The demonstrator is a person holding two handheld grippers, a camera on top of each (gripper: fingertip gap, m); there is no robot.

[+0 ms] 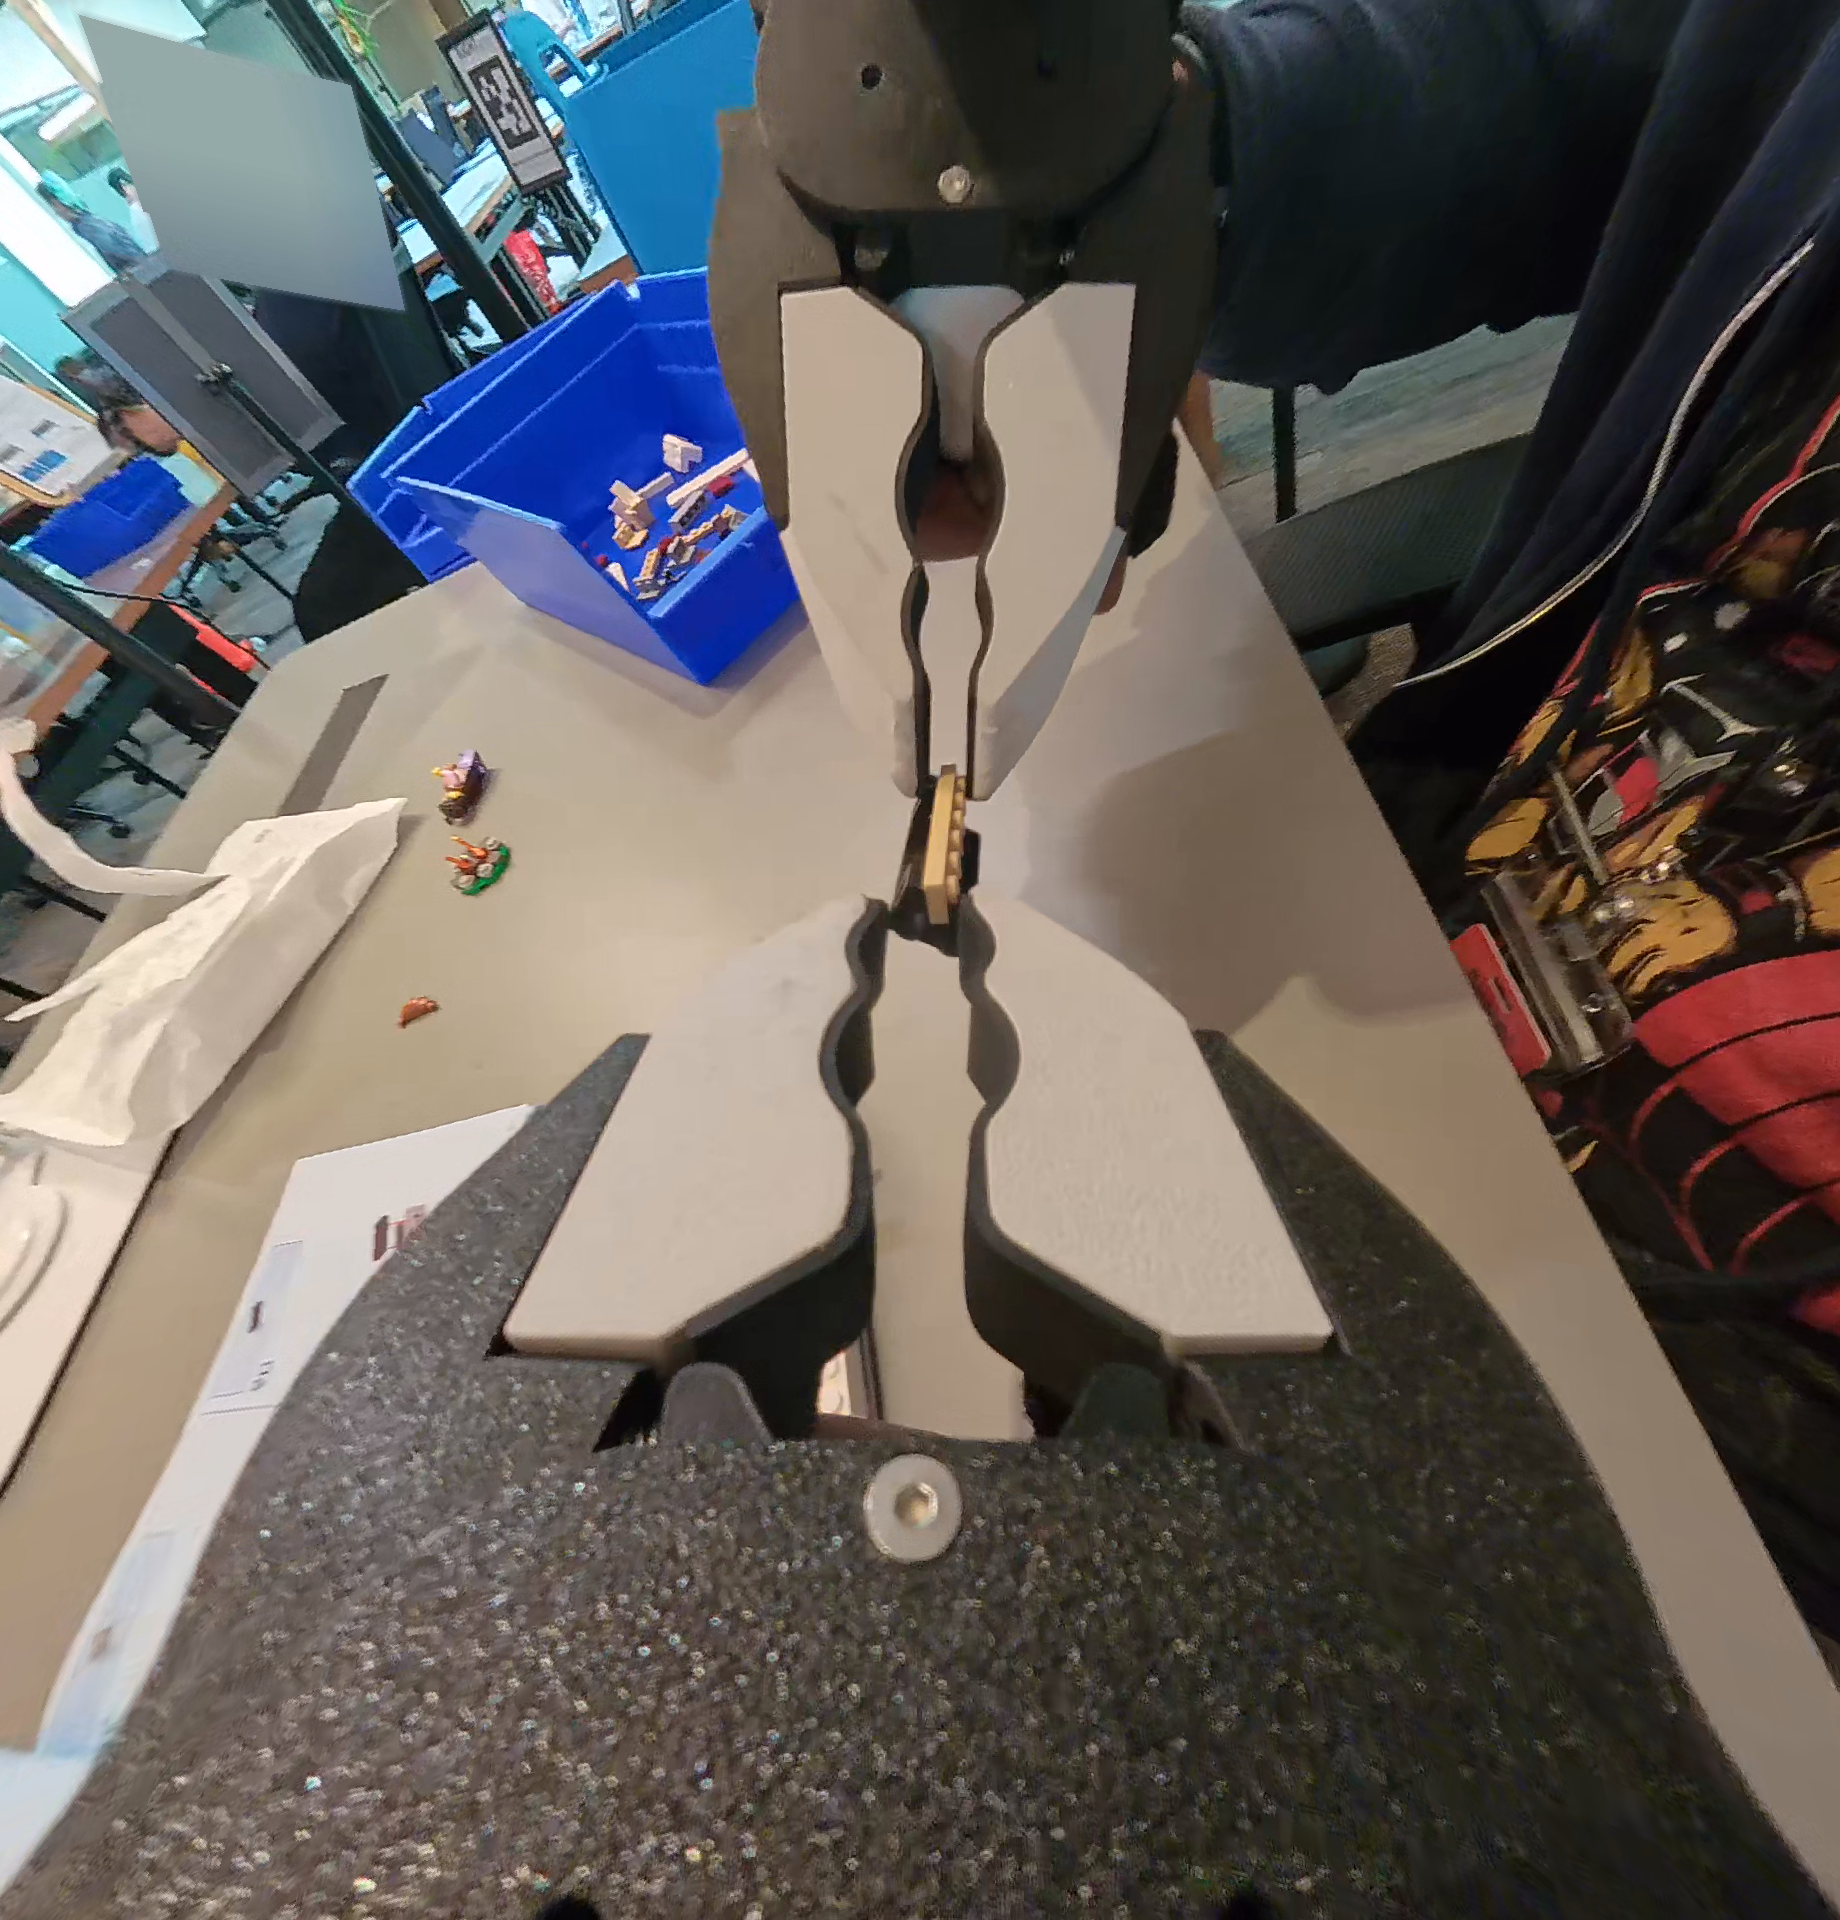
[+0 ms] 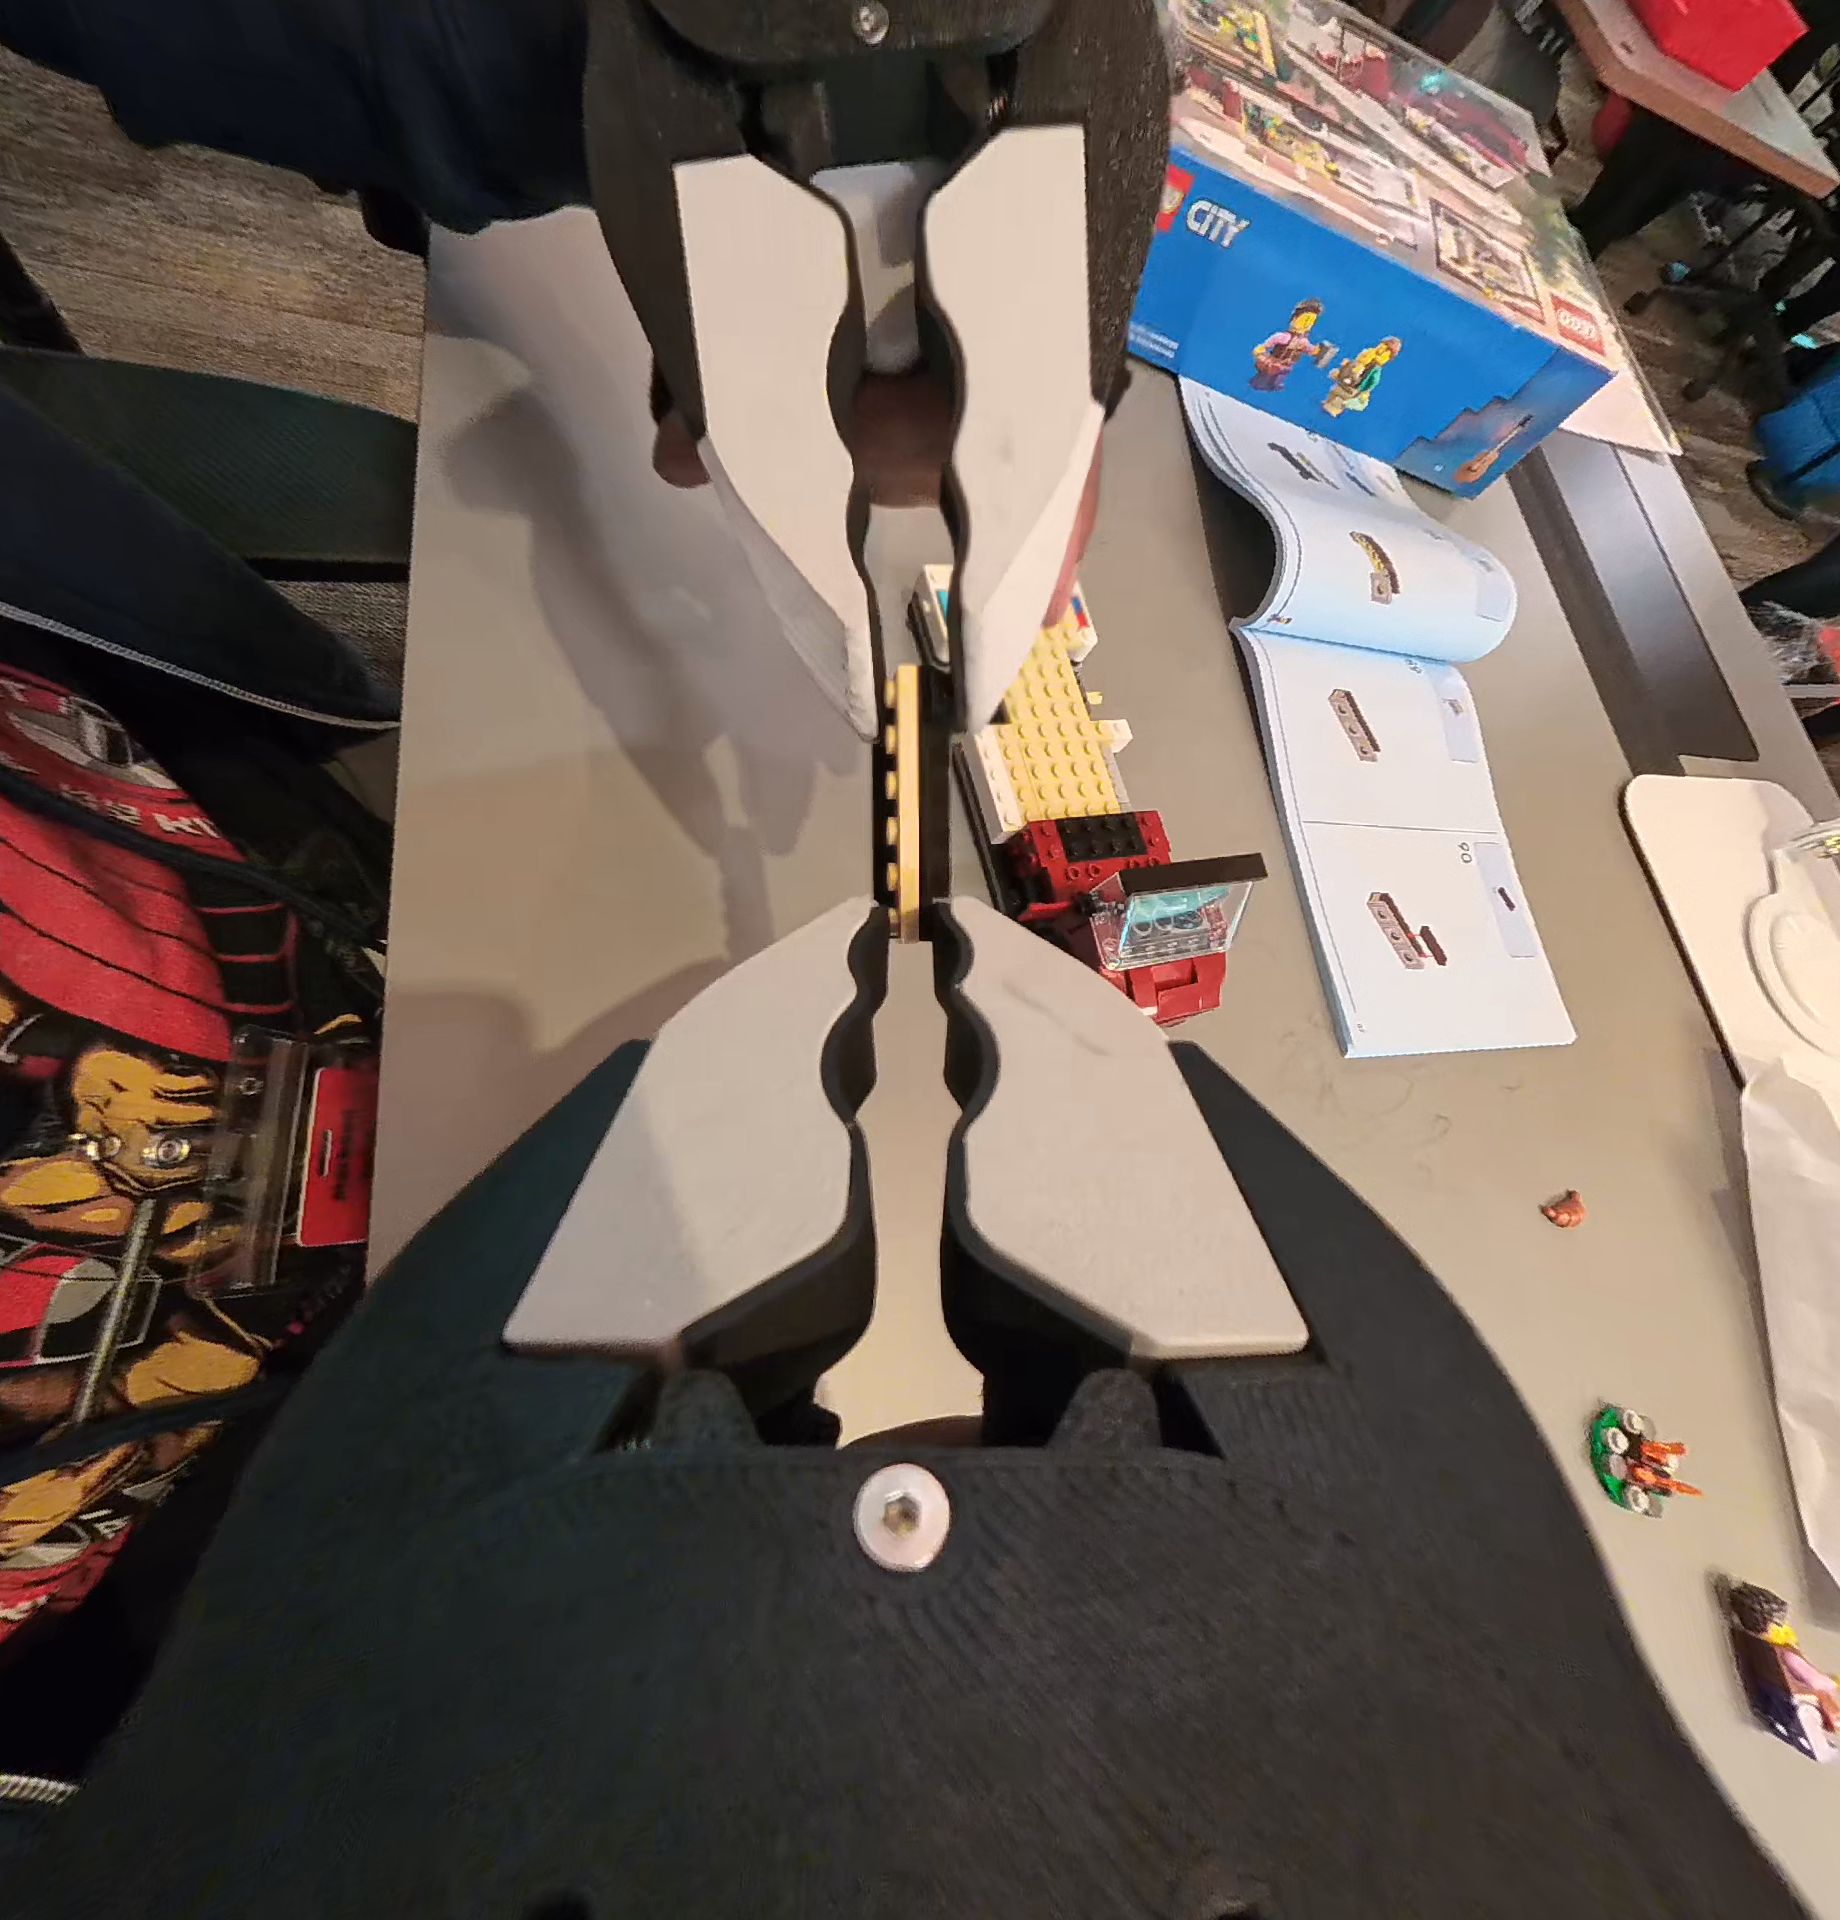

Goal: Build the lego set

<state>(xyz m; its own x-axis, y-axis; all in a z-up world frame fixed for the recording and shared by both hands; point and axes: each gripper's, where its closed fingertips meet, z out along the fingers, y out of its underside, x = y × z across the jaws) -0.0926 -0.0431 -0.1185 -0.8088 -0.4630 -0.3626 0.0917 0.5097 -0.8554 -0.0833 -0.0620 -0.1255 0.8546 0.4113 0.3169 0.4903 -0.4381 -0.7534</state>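
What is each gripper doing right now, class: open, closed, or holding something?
Left gripper: closed on one end of the tan studded plate.
Right gripper: closed on the other end of the same plate.

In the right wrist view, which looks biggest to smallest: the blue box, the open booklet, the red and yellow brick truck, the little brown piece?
1. blue box
2. open booklet, close to the box, unsure
3. brick truck
4. brown piece

Left claw (image 1: 921, 914), right claw (image 2: 900, 920), tip-to-tip, both clamped
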